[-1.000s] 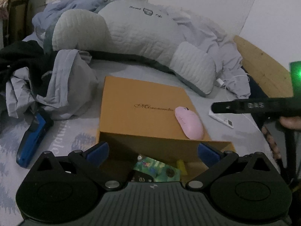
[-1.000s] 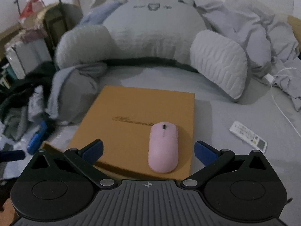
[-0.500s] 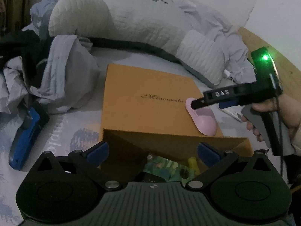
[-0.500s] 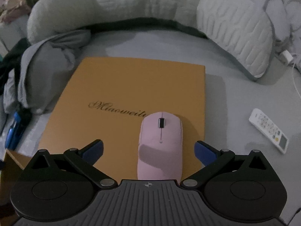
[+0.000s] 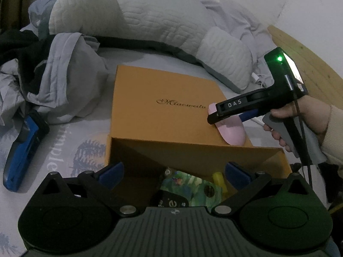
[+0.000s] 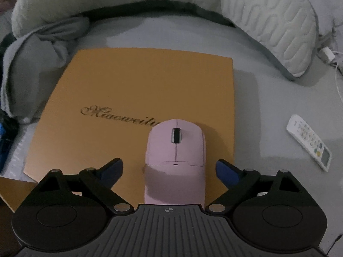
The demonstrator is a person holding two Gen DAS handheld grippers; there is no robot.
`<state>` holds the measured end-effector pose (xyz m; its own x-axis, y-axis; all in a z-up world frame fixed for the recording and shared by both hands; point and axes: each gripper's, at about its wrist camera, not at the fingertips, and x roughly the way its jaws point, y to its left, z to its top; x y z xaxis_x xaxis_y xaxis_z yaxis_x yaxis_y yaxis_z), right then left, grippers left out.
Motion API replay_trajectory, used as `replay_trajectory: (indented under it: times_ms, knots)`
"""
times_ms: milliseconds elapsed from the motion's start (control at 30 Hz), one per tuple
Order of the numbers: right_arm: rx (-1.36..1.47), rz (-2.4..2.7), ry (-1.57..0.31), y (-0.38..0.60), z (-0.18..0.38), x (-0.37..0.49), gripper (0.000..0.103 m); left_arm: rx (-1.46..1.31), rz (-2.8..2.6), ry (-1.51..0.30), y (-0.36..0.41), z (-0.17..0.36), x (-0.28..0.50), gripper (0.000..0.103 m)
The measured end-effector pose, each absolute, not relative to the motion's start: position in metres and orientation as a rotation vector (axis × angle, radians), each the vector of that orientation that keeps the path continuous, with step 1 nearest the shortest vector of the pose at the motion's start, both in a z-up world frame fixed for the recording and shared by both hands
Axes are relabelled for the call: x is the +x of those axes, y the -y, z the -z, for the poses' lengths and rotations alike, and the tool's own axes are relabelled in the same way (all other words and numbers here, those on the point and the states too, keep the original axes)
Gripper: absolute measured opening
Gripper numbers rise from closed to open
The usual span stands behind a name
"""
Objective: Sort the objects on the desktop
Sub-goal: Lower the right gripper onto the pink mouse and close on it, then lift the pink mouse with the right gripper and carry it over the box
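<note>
Closing unclenched around the pink mouse [image 6: 175, 162], not yet pressing, the right claw [image 6: 169, 169] is straddling a light, rigid, smooth-shelled item best pinched across its flanks, lying on the orange lid [image 6: 137, 98] beyond the open box [image 5: 193, 156].

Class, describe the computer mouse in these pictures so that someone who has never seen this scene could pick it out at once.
Find the flat orange box lid with gold script lying on the grey bed. Near its right corner rests the pink mouse with a dark scroll wheel, between the closing, not yet touching fingers of the right gripper. It is the only pink thing; the white remote lies off the lid.
</note>
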<state>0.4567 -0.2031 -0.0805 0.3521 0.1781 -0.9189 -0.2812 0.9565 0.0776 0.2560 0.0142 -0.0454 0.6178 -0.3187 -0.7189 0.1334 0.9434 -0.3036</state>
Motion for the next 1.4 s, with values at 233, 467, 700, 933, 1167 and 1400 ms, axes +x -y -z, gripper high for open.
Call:
replay_trajectory:
  times_ms: [233,467,700,933,1167,1400]
  knots:
    - [-0.108,-0.277,-1.21,0.202,0.088,0.46,0.091,-0.231,0.26,-0.865,-0.014,0.046,0.254,0.103]
    - [-0.126,-0.259,-1.193,0.202,0.09,0.459,0.084,-0.227,0.255,-0.866,-0.013,0.045,0.252,0.103]
    - [-0.127,-0.267,-1.163,0.206,0.086,0.457,0.062,-0.233,0.249,-0.875,-0.012,0.044,0.248,0.103]
    - [-0.088,-0.277,-1.145,0.211,0.081,0.449,0.062,-0.252,0.24,-0.881,-0.015,0.043,0.239,0.103]
    - [-0.021,-0.302,-1.071,0.219,0.054,0.429,0.062,-0.257,0.236,-0.87,-0.013,0.035,0.228,0.103]
    - [-0.015,-0.328,-1.022,0.222,0.018,0.402,0.062,-0.258,0.231,-0.822,-0.011,0.013,0.21,0.103]
